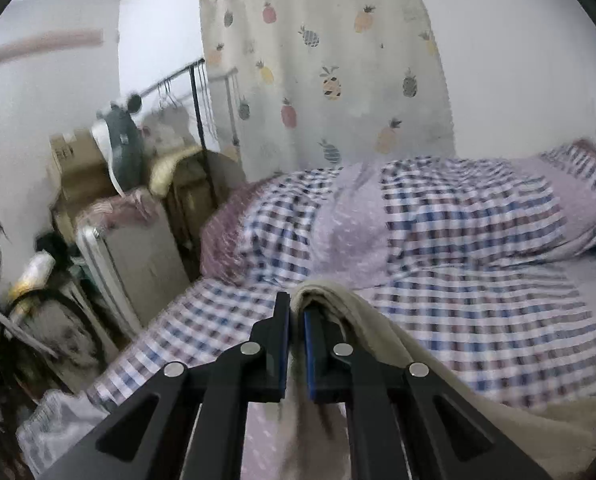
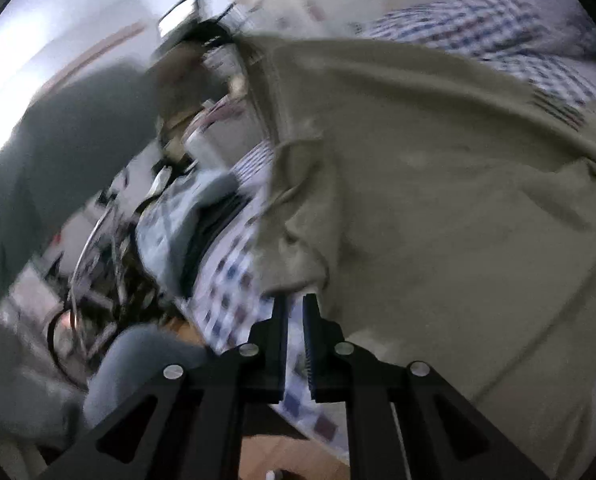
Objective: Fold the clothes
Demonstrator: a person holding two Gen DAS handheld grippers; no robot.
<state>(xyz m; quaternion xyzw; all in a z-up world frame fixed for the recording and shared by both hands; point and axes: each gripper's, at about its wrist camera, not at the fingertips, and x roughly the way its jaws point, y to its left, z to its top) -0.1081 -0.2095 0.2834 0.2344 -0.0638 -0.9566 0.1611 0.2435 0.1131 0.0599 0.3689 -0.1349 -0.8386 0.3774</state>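
Note:
A beige garment (image 1: 377, 320) is pinched between the fingers of my left gripper (image 1: 296, 312), which is shut on it. The cloth drapes over the right finger and trails down to the right above the checked bed (image 1: 477, 320). In the right wrist view the same beige garment (image 2: 437, 180) hangs spread and fills the right half. Its lower folded edge meets the tips of my right gripper (image 2: 294, 304). The jaws stand nearly together, with checked bedding (image 2: 226, 280) showing through the slim gap. This view is motion-blurred.
A pineapple-print curtain (image 1: 325, 64) hangs behind the bed. Left of the bed stand a clothes rack (image 1: 194, 80), cardboard boxes (image 1: 74, 160), a suitcase (image 1: 138, 264) and floor clutter. A person's grey sleeve (image 2: 70, 140) crosses the left of the right wrist view.

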